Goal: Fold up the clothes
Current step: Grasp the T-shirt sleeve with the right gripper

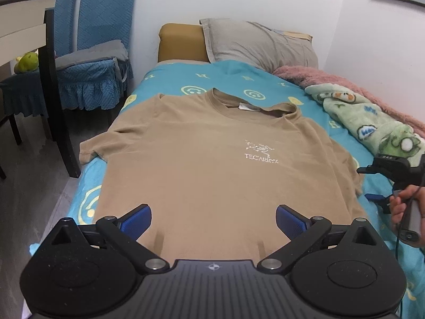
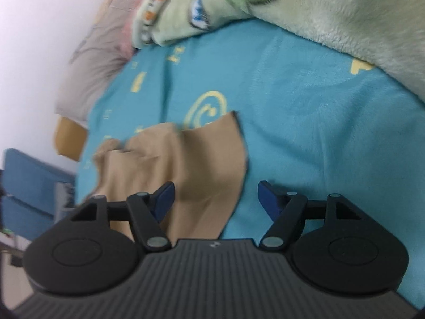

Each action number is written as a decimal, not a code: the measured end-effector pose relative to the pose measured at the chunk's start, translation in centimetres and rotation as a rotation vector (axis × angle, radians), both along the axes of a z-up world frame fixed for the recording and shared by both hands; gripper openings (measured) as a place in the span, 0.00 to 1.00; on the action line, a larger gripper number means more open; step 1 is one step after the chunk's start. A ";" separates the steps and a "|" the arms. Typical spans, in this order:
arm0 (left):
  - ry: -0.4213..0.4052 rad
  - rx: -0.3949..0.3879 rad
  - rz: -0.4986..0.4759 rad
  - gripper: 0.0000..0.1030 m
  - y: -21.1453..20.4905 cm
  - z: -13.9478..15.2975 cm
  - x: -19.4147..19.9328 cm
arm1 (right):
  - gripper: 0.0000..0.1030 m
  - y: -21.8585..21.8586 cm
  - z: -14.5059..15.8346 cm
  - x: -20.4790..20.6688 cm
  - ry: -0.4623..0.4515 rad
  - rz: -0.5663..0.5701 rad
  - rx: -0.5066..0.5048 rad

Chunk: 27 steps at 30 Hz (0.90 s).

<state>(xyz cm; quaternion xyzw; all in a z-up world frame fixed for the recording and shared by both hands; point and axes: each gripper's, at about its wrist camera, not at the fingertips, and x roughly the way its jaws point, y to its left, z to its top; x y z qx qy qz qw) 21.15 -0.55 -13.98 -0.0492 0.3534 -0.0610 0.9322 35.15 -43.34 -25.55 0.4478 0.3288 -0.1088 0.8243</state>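
A tan T-shirt with a white chest logo lies flat and face up on the blue bed sheet, collar toward the pillow. My left gripper is open and empty, its blue pads just above the shirt's bottom hem. My right gripper is open and empty, low over the shirt's right sleeve and the sheet; that view is blurred. The right gripper also shows at the right edge of the left wrist view, held by a hand beside the shirt.
A grey pillow lies at the bed's head. A green patterned blanket and a pink one lie along the right side by the wall. Blue-covered chairs and a table stand left of the bed.
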 end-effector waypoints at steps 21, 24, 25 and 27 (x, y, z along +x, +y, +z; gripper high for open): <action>0.039 0.012 -0.043 0.98 -2.3 -3.0 3.7 | 0.07 -2.7 6.1 9.1 -0.097 0.000 -0.476; 0.025 0.012 -0.033 0.98 -2.0 -2.6 3.5 | 0.10 -3.7 5.7 7.9 -0.103 -0.055 -0.393; 0.020 0.011 -0.029 0.98 -1.9 -2.5 3.4 | 0.11 -3.9 5.7 7.4 -0.109 -0.074 -0.373; 0.010 0.009 -0.021 0.98 -1.7 -2.3 3.2 | 0.12 -4.2 5.9 6.1 -0.103 -0.087 -0.336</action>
